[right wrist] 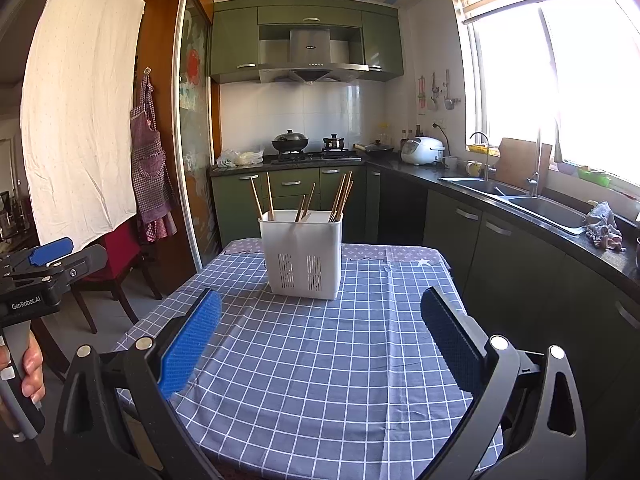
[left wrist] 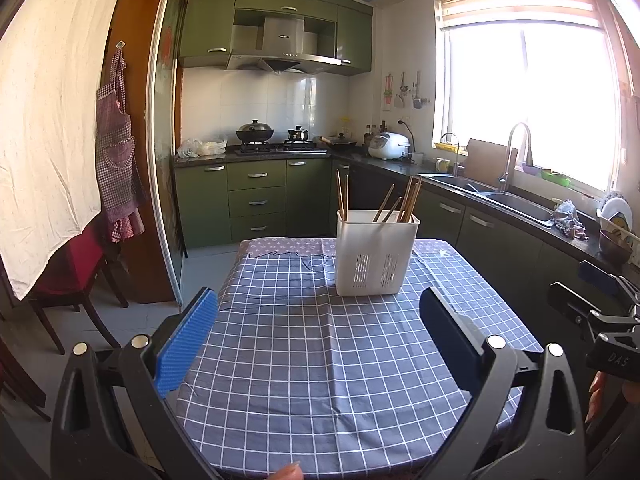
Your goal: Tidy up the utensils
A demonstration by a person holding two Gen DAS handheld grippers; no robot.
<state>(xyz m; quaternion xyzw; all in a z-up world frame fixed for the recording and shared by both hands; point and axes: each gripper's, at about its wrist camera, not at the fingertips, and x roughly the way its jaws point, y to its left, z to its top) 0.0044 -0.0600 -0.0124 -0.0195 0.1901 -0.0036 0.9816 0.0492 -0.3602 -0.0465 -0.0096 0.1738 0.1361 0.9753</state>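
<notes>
While chopsticks (left wrist: 408,200) fill holder (left wrist: 376,252), tablecloth (left wrist: 320,360) bare

Both wrist views face the table (left wrist: 320,360), near, side by side

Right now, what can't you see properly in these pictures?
- Lower ends of the chopsticks: hidden in both views by the white utensil holder's walls.
- Any divider inside the holder: both views look from too low over its rim.
- Outside the window: washed out by glare in both views.
- Small things hanging on the wall hooks: too small to name.
- The right gripper: its grip is cut off by the bottom edge.
</notes>
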